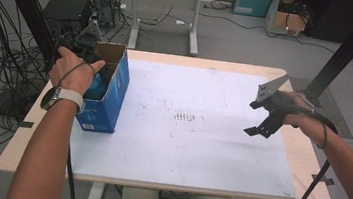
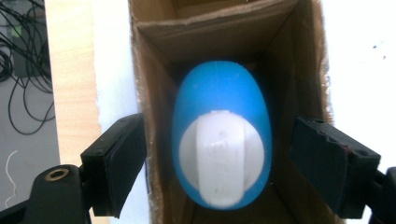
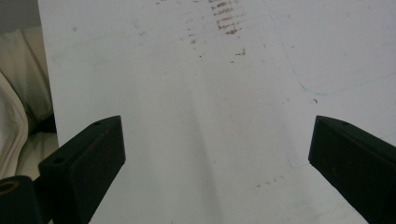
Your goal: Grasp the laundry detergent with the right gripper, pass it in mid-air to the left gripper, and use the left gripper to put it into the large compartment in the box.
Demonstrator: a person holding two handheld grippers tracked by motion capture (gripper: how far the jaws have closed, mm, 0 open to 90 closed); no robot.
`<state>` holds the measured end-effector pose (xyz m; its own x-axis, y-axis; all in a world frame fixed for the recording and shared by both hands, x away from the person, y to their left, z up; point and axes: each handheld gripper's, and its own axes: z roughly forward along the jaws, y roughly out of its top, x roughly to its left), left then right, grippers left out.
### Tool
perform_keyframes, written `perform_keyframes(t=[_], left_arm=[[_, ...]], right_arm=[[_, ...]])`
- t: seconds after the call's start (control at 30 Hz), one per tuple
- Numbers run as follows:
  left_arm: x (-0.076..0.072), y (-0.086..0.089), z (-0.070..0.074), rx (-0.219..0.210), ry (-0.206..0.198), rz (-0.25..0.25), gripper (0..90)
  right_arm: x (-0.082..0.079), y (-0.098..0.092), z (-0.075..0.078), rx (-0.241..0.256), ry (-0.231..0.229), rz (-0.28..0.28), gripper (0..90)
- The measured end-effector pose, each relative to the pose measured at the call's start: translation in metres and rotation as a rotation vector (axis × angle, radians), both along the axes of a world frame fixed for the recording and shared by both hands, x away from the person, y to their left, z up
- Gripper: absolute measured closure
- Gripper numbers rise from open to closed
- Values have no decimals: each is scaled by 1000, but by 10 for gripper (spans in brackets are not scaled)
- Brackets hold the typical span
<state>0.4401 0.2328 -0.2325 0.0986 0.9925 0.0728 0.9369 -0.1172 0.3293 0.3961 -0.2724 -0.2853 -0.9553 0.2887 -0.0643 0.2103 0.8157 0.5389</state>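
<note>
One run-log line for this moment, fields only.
left gripper: open, above open blue box | inside box: blue-and-white object, ungrasped | right gripper: open, empty, over white board

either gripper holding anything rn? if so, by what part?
Nothing held. The left gripper is open, its jaws apart on either side of the blue-and-white object in the cardboard box. The right gripper is open over the white board.

The box (image 2: 154, 93) walls crowd the blue bottle (image 2: 219, 135) closely, while the white board (image 1: 201, 132) lies open for passing.
</note>
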Motion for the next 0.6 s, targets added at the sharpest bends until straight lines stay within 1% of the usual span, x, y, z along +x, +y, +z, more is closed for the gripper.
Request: perform_keyframes(t=[0.03,0.07,0.17,0.2,0.27,0.43,0.47,0.5,0.53,0.6], left_arm=[[-1,1,4,2,-5,-8,182],[-2,1,6,-5,-17,-1,169],[-5,3,17,-16,-29,-21,137],[-7,2,22,-16,-39,-34,132],[-9,1,29,-17,-57,-50,126],[-19,-8,52,-34,-87,-117,102],[-21,-10,57,-30,-91,-132,98],[-22,-12,60,-32,-94,-136,87],[-24,-14,63,-34,-98,-151,79],[-28,-19,69,-40,-102,-183,75]], right_arm=[[0,0,0,1,-3,4,39],[0,0,1,-1,0,3,39],[0,-1,3,-9,3,-10,39],[-1,-1,4,-13,12,-22,39],[-1,-2,5,-12,13,-21,39],[-1,-3,9,-14,8,-25,39],[-1,-3,10,-16,5,-22,39],[-1,-3,11,-16,6,-21,39],[1,-3,12,-12,-6,-5,39],[0,-2,13,-15,-8,-5,39]])
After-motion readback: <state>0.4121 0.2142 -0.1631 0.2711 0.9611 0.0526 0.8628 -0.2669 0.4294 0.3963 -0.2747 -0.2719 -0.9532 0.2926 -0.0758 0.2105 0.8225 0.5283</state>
